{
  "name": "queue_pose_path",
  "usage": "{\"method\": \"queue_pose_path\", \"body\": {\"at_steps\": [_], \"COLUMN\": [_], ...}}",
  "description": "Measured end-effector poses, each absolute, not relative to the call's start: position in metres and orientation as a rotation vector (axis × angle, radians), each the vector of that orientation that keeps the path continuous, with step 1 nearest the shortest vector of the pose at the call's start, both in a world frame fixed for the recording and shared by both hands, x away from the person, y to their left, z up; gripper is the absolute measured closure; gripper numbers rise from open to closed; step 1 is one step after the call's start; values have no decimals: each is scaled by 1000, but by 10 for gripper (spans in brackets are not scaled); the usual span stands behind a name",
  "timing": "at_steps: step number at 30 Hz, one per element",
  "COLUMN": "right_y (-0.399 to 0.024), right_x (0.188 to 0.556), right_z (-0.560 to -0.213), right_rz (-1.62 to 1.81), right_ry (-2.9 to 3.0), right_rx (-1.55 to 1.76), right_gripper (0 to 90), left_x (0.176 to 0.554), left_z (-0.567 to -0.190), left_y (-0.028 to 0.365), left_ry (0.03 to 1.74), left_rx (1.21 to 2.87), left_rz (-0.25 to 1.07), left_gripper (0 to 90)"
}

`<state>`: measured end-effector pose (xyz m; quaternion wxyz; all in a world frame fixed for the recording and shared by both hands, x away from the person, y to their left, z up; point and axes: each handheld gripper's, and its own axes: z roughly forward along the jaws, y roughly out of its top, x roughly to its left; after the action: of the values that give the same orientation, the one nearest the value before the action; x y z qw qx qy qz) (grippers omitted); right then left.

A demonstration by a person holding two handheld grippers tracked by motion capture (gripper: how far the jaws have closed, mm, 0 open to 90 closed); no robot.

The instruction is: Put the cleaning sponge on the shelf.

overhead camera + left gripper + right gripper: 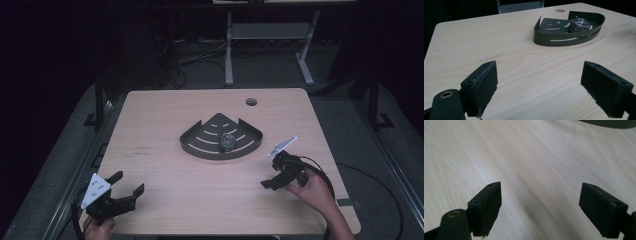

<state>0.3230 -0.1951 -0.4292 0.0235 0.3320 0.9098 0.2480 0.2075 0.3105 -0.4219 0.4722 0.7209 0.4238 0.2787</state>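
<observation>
The pale wooden tabletop [165, 200] carries a dark, fan-shaped tray [200, 142] near its middle, with slots cut through its floor and low wall. Inside the tray, toward its right side, sits a scrubber [227, 142], a small ball of tangled, shiny metal wire. The left gripper [125, 189] rests at the near left corner, jaws wide apart and empty. The right gripper [273, 183] is at the near right, just beside the tray, jaws likewise spread with nothing between them.
</observation>
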Motion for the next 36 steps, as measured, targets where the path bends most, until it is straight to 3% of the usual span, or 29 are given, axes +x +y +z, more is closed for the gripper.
{"method": "queue_pose_path", "body": {"at_steps": [36], "right_y": [-238], "right_x": [284], "right_z": [-443], "right_rz": [834], "right_ry": [2740], "right_rx": [1123], "right_gripper": [178], "left_x": [207], "left_z": [-425], "left_y": [307], "left_ry": [1029], "left_rx": [1788], "left_rz": [688], "left_gripper": [132]}}
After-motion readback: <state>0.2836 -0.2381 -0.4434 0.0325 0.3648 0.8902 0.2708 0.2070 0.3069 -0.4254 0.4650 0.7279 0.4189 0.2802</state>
